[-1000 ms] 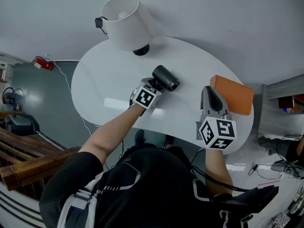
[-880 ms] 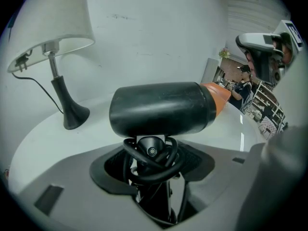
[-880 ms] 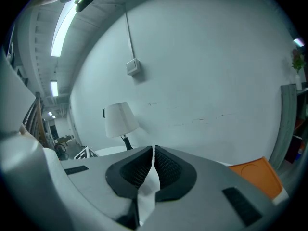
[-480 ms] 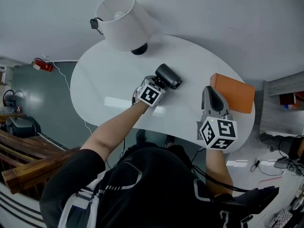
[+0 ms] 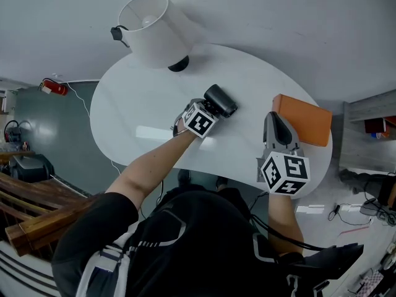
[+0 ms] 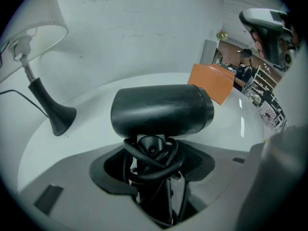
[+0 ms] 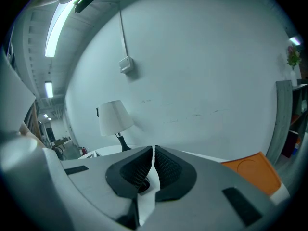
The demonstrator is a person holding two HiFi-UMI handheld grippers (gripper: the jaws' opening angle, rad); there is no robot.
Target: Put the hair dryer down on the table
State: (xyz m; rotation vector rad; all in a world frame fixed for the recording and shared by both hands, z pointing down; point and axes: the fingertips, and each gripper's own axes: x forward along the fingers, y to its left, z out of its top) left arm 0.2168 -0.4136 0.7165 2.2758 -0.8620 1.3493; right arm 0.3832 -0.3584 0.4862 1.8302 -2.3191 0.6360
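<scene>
Left gripper (image 5: pixel 208 108) is over the middle of the white table (image 5: pixel 130 104), with the black hair dryer (image 5: pixel 221 99) at its tip. Can't tell if the dryer touches the top. Right gripper (image 5: pixel 275 121) is near the table's right edge, just beside the orange box (image 5: pixel 304 121). Lamp (image 5: pixel 151 20) with white shade stands at the far edge.

This looks like a home corner staged inside a lab or workshop hall. A white rounded bench (image 5: pixel 142 104) with a shaded table lamp (image 5: pixel 151 26) stands against a bare white wall (image 5: pixel 278 30). A red fire extinguisher (image 5: pixel 54 86) sits on the painted floor (image 5: pixel 55 129), and timber (image 5: pixel 37 218) is stacked at the left. Loose cables (image 5: pixel 352 215) trail at the right, and strip lights (image 7: pixel 55 30) run overhead.
</scene>
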